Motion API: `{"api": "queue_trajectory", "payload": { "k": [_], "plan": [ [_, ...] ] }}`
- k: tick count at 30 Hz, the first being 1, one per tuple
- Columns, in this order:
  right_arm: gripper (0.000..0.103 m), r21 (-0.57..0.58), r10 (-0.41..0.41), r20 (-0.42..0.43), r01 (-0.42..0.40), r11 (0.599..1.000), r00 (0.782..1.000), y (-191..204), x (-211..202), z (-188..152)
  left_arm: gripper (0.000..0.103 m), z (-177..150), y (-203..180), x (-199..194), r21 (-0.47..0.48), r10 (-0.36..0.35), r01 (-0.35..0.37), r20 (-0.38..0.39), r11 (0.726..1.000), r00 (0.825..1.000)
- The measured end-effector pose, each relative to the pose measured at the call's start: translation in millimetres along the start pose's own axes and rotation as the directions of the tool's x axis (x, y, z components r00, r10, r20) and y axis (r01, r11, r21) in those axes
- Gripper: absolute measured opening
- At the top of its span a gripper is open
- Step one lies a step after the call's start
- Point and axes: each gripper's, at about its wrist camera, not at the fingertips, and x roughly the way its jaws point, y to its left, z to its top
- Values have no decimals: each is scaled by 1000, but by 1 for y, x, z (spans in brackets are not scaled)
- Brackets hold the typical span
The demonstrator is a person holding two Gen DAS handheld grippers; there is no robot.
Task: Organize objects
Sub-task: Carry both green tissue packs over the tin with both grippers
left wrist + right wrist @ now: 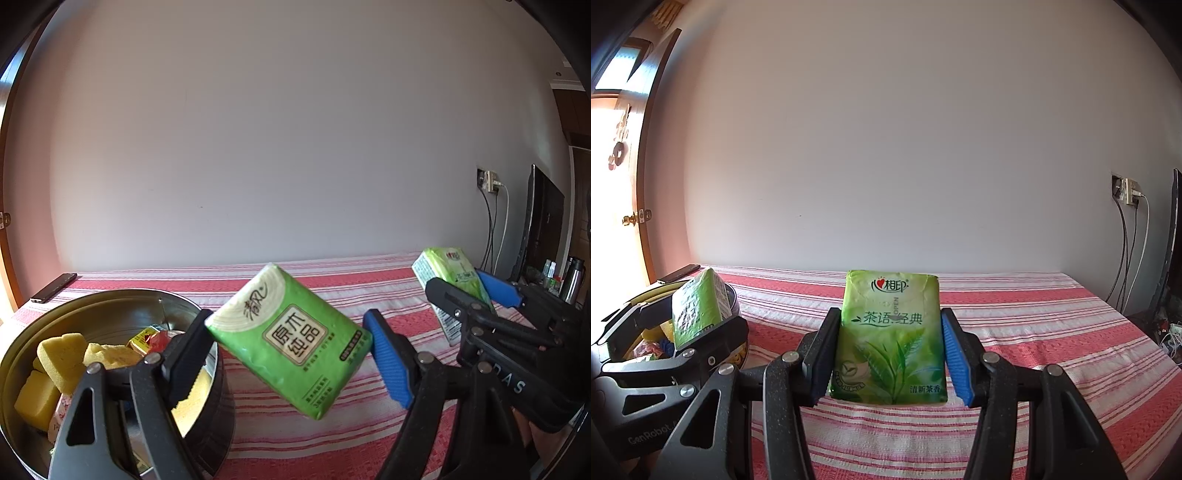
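A: Status of the left claw (291, 350)?

B: Clamped on a green tissue pack (290, 341), held tilted in the air above the striped bed cover (332, 435), just beside the round metal tin (110, 310). The tin already contains yellow sponges (61, 356) and small wrapped items.

A: And the right claw (886, 354)?

B: Clamped on a second tissue pack with a tea-leaf print (890, 336), held upright above the bed, well apart from the tin. It grips the pack across its two long side edges, at the lower half.

A: Handling properties?

B: Judged as light, soft and compressible: paper tissues in thin plastic film. The film looks glossy, so slip is possible under a loose grip. The upper corners of the tea-leaf pack appear slightly crumpled, which suggests the wrapper yields easily. Not fragile; a short drop should be harmless.

A: Recommended hold?

B: Across the narrow width, near mid-length, pads flat on the side edges. The left pack is gripped off-square and hangs at an angle; it may pivot, so release low over the tin
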Motion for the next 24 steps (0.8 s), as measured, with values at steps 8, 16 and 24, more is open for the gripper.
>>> {"api": "queue_trajectory", "payload": {
  "k": [8, 16, 24],
  "plan": [
    [55, 0, 13, 1, -13, 1000, 1000, 1, 0, -1, 82, -1, 4, -2, -5, 5, -5, 2, 1000, 1000],
    [55, -5, 35, 4, -34, 999, 999, 4, 3, -3, 82, -2, 10, -7, -10, 12, -12, 12, 1000, 1000],
    [55, -5, 51, 9, -51, 999, 999, 4, 1, -4, 82, -2, 20, -13, -23, 15, -15, 23, 1000, 1000]
  ]
}}
